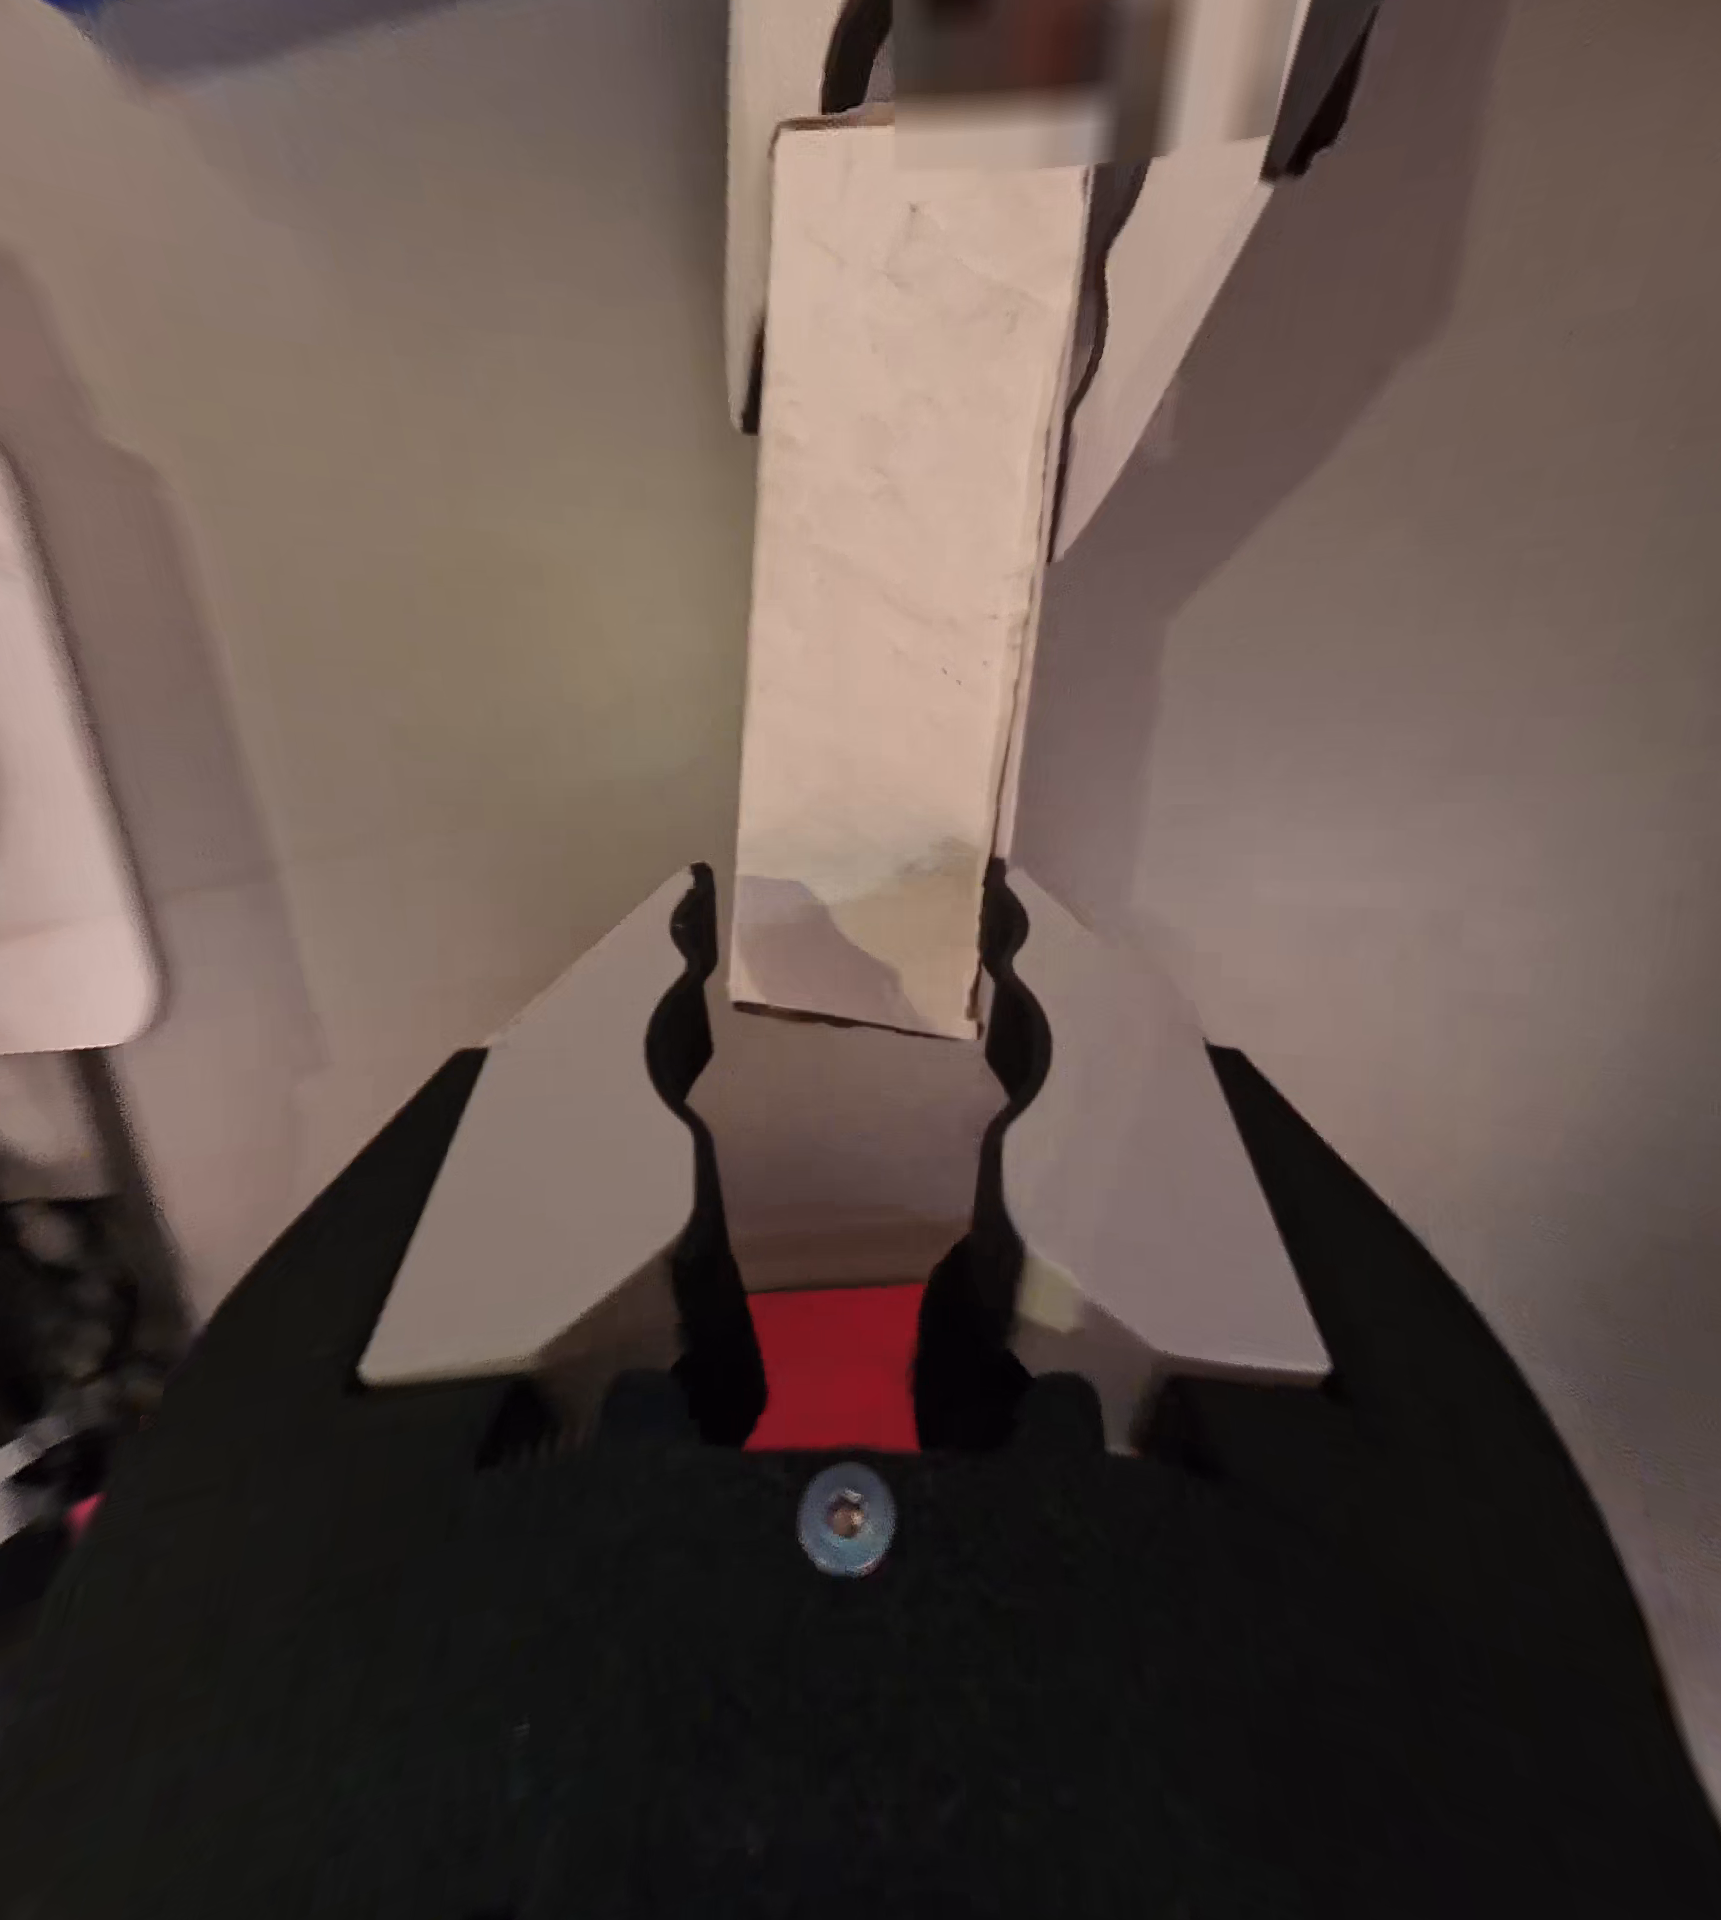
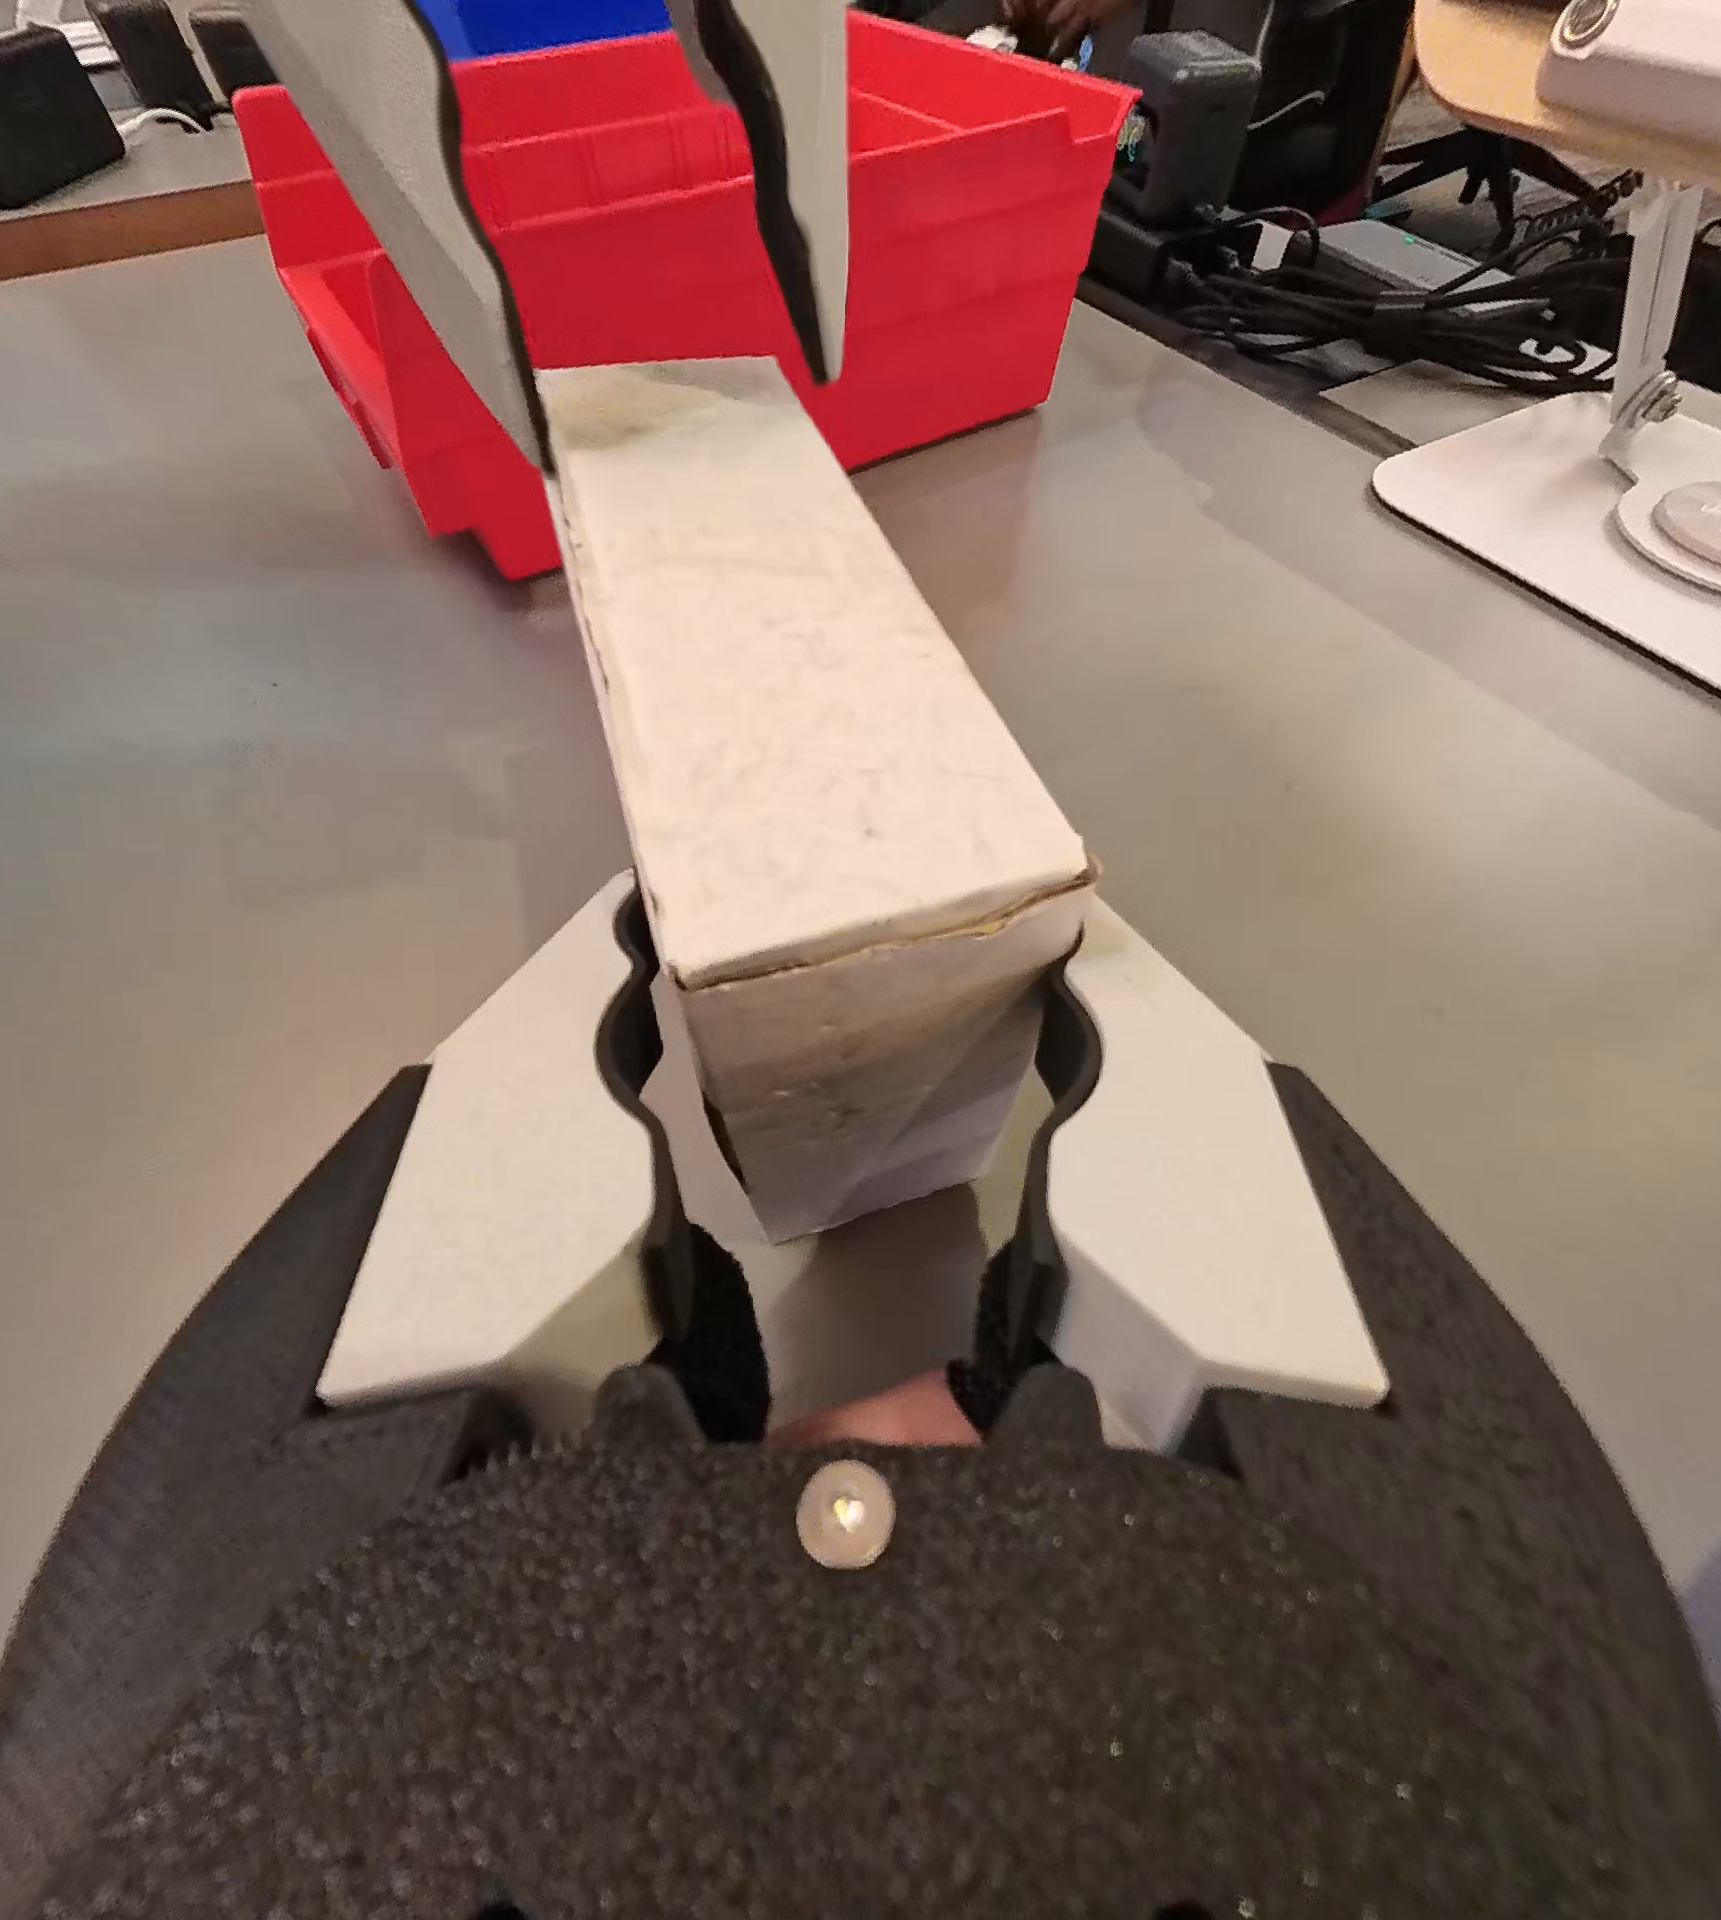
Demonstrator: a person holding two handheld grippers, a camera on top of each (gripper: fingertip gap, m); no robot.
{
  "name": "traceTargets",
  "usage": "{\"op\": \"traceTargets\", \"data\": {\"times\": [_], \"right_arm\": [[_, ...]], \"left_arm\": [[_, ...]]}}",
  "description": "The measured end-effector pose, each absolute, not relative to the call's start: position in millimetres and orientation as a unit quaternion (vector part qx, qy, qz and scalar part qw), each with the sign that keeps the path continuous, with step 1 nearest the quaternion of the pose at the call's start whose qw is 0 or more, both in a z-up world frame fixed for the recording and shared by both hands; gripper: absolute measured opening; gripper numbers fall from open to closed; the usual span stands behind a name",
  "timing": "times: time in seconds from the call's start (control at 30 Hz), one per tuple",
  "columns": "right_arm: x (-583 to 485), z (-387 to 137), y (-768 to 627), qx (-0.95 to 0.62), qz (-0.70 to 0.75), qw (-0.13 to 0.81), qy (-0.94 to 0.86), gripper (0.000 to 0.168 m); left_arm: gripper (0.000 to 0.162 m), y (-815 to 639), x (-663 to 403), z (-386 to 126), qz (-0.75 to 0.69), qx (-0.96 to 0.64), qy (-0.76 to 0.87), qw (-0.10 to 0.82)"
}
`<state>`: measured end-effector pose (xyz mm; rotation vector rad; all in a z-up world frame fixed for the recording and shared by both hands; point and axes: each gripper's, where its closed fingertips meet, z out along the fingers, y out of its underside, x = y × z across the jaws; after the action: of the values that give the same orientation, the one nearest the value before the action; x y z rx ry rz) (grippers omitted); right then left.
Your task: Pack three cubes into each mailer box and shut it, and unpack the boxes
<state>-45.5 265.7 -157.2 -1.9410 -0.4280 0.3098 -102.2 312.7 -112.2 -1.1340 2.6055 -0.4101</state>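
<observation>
Both claws pinch the long white cardboard mailer box (image 2: 814, 727) mid-frame, right gripper (image 2: 851, 1049) near end, left gripper (image 2: 674, 405) far end by the red plastic bin (image 2: 939, 260); closed box, probably being carried — next needs a level set-down.

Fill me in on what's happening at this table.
A person is working two handheld grippers on one long white mailer box, which looks shut. The right gripper clamps its near end, and the left gripper grips the far end, next to a red bin. The box looks held just above the grey table. No cubes are in view, so I can't tell whether it's packed or about to be unpacked.
</observation>
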Motion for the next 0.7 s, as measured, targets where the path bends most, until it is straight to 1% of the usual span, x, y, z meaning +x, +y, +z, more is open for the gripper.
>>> {"op": "traceTargets", "data": {"times": [0.1,0.17,0.2,0.33,0.4,0.43,0.47,0.5,0.53,0.6,0.7], "right_arm": [[-44,-157,266,-0.817,0.130,0.533,-0.175,0.072],[-44,-157,266,-0.819,0.127,0.532,-0.173,0.069],[-43,-157,266,-0.820,0.125,0.531,-0.173,0.068],[-45,-157,264,-0.820,0.125,0.529,-0.178,0.065],[-46,-157,265,-0.818,0.120,0.533,-0.180,0.065],[-47,-157,265,-0.816,0.116,0.536,-0.182,0.064],[-47,-157,267,-0.817,0.109,0.537,-0.178,0.065],[-46,-157,269,-0.818,0.103,0.539,-0.173,0.065],[-43,-158,272,-0.818,0.093,0.543,-0.166,0.067],[-40,-159,277,-0.812,0.084,0.557,-0.152,0.081],[-38,-162,285,-0.816,0.099,0.554,-0.133,0.092]], "left_arm": [[0.042,317,-100,-106,-0.090,-0.360,0.894,0.251],[0.032,319,-100,-104,-0.049,-0.337,0.884,0.322],[0.030,320,-99,-104,-0.028,-0.320,0.878,0.354],[0.020,323,-96,-104,0.039,-0.259,0.850,0.458],[0.011,326,-96,-106,0.064,-0.237,0.842,0.480],[0.010,328,-95,-107,0.076,-0.230,0.839,0.488],[0.007,330,-94,-108,0.085,-0.227,0.836,0.493],[0.001,331,-94,-110,0.087,-0.226,0.837,0.491],[0.000,330,-94,-111,0.083,-0.227,0.837,0.491],[0.000,327,-93,-111,0.072,-0.229,0.837,0.492],[0.000,321,-92,-111,0.058,-0.227,0.838,0.492]]}}
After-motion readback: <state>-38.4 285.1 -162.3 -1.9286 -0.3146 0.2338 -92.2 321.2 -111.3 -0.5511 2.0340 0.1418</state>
